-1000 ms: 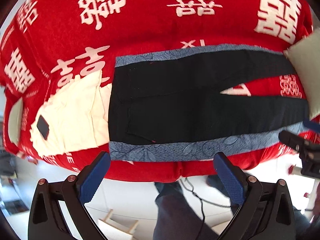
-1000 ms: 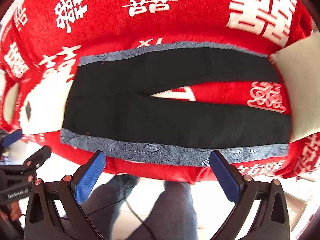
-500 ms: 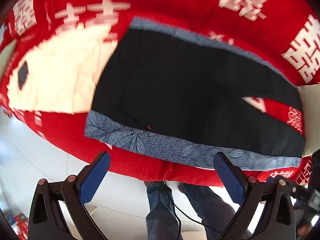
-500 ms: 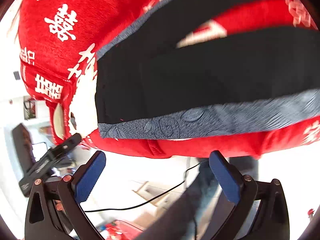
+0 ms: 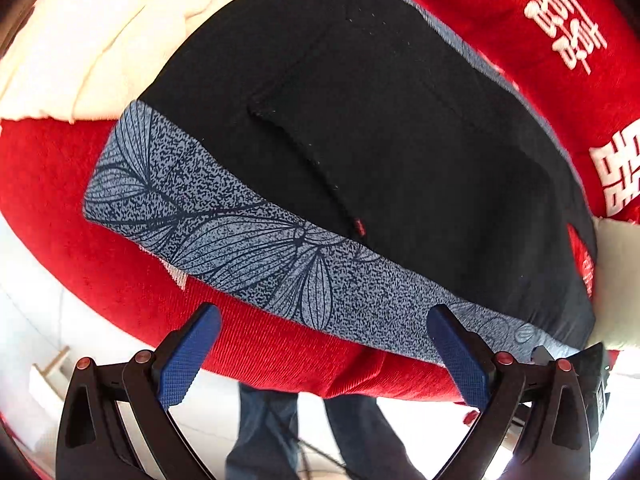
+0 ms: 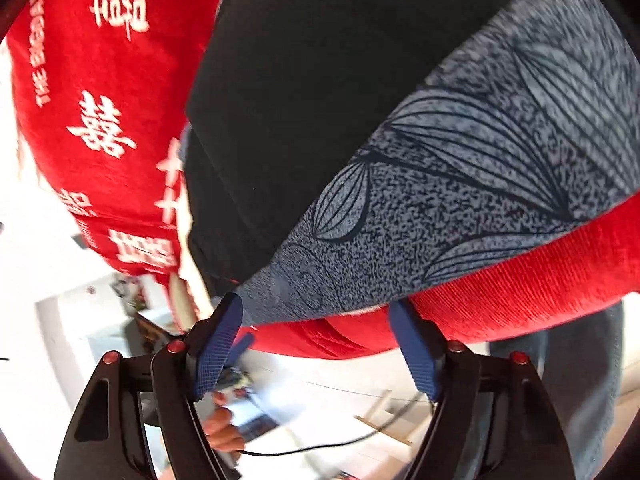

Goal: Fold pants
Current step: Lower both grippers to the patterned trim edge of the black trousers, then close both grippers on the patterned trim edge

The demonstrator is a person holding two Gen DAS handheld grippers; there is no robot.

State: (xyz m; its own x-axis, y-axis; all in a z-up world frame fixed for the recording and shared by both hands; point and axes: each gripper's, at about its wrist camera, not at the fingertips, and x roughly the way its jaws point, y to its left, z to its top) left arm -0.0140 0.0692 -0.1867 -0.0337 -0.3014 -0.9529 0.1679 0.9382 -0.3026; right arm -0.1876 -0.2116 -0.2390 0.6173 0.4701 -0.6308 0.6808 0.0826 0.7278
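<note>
Both grippers hang at the near edge of the red cloth, and both stand wide apart with nothing between their blue pads: the left gripper (image 5: pixel 320 350) sits just below the grey leaf-patterned side stripe (image 5: pixel 248 248) of the black pants (image 5: pixel 400 128), while the right gripper (image 6: pixel 316 340) has its left fingertip (image 6: pixel 222 330) at the corner of that same stripe (image 6: pixel 480 184), though contact cannot be told. The pants (image 6: pixel 304 72) lie flat on the red cloth (image 5: pixel 80 216), waist end toward the cream garment (image 5: pixel 100 36) beside them, and a small red tag (image 5: pixel 359 226) shows at the pocket seam. Large white Chinese double-happiness characters (image 5: pixel 564 20) are woven over the red cloth, and in the right wrist view the same cloth (image 6: pixel 100 80) carries white capitals reading "THE" and a cut-off word beginning "ENGDA" (image 6: pixel 40 48). A pale cushion (image 5: pixel 616 280) rests at the far side of the pants. Below the cloth's edge a white floor (image 5: pixel 28 300), a person's blue-jeaned legs (image 5: pixel 276 432) and a black cable (image 6: pixel 320 446) appear. Compared with a second ago, both cameras have come far closer to the pants: the whole spread garment no longer fits either view, and the right gripper has swung over to the waist corner.
</note>
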